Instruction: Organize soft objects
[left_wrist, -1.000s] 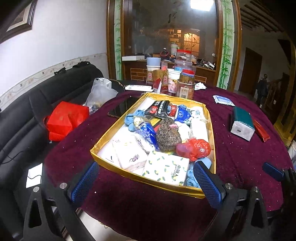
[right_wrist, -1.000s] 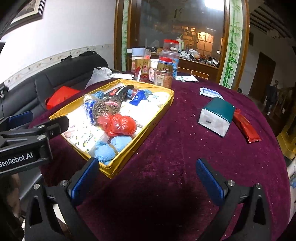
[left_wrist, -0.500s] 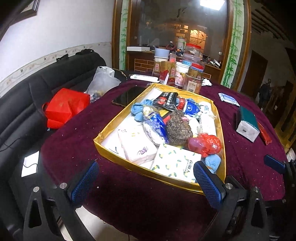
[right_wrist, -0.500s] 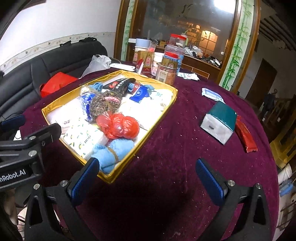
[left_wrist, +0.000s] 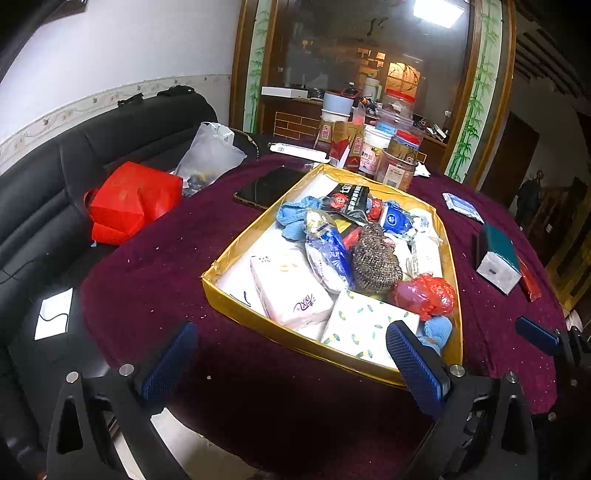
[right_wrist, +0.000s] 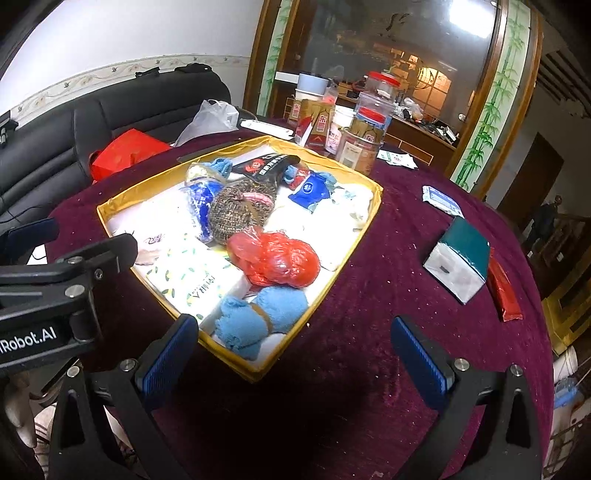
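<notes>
Both tongs were held wide open with nothing in them. The left tongs (left_wrist: 291, 354) and right tongs (right_wrist: 295, 354) were kept near the gold box (right_wrist: 364, 225) on the purple surface (right_wrist: 388, 314). Soft things were piled in the box: a red bag (right_wrist: 277, 260), blue socks (right_wrist: 258, 317), tissue packs (left_wrist: 288, 288).

Left gripper (left_wrist: 290, 354) open over gold tray (left_wrist: 236, 247) edge (tissue packs (left_wrist: 291, 291), red bag (left_wrist: 424, 295) inside).
</notes>
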